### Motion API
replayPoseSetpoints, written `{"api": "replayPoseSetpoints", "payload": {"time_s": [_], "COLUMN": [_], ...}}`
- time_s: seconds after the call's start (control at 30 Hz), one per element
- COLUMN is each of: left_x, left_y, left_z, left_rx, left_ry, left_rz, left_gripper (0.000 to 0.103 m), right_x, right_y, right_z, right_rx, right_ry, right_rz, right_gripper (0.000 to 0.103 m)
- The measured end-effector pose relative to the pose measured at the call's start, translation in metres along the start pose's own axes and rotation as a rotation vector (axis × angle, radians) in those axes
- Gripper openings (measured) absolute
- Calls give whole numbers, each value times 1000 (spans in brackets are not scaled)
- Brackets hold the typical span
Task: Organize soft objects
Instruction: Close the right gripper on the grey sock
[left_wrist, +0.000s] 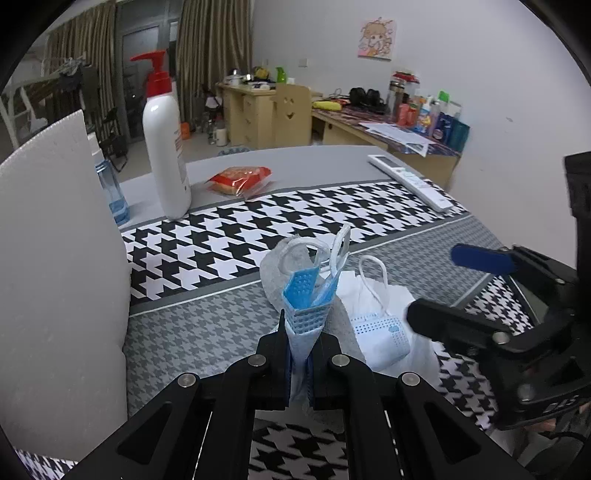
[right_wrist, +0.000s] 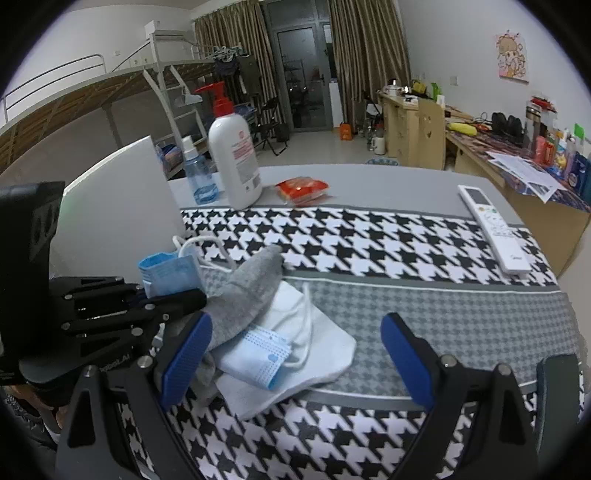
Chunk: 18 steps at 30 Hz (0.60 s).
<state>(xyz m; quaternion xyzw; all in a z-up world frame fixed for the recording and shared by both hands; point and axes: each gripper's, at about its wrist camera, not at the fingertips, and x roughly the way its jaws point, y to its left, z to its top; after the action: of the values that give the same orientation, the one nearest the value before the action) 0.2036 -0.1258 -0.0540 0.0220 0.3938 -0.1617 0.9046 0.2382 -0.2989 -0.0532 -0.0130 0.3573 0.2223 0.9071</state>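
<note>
My left gripper (left_wrist: 301, 345) is shut on a folded blue face mask (left_wrist: 306, 295), which stands upright between its fingers with the white ear loops sticking up. Behind the mask lies a grey sock (left_wrist: 271, 277). A second blue mask (left_wrist: 384, 332) rests on a white cloth (left_wrist: 369, 291) to the right. In the right wrist view, my right gripper (right_wrist: 295, 358) stands open over the white cloth (right_wrist: 325, 354) and the second mask (right_wrist: 258, 350), holding nothing. The grey sock (right_wrist: 251, 291) lies beside its left pad. The left gripper (right_wrist: 177, 297) holds the first mask (right_wrist: 170, 269) at the left.
A houndstooth cloth (right_wrist: 369, 240) covers the table. At the back stand a white pump bottle (left_wrist: 164, 147) with a red top and a blue spray bottle (left_wrist: 112, 192), with a red snack packet (left_wrist: 240, 179) beside them. A white remote (left_wrist: 410, 181) lies far right. A white board (left_wrist: 55, 258) stands close on the left.
</note>
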Motion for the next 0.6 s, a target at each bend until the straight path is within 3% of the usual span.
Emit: {"api": "replayPoseSetpoints", "payload": {"time_s": [0.2,0.43,0.6], "left_x": [-6,-4,-4], "left_y": [4,11,14], "left_z": [-6,-14,-16], "left_rx": [11,6,-1], "left_ry": [2,11,8], "left_rz": [-17,-19,-22], "left_gripper": [6,6,6], "right_x": [9,24,34], "right_y": [11,23,30], "right_z": [0,2,3], "right_rx": [-2,-8,-22], "right_ry": [36,78,106], "right_rz": [51,93,112], "right_gripper": [76,73,59]}}
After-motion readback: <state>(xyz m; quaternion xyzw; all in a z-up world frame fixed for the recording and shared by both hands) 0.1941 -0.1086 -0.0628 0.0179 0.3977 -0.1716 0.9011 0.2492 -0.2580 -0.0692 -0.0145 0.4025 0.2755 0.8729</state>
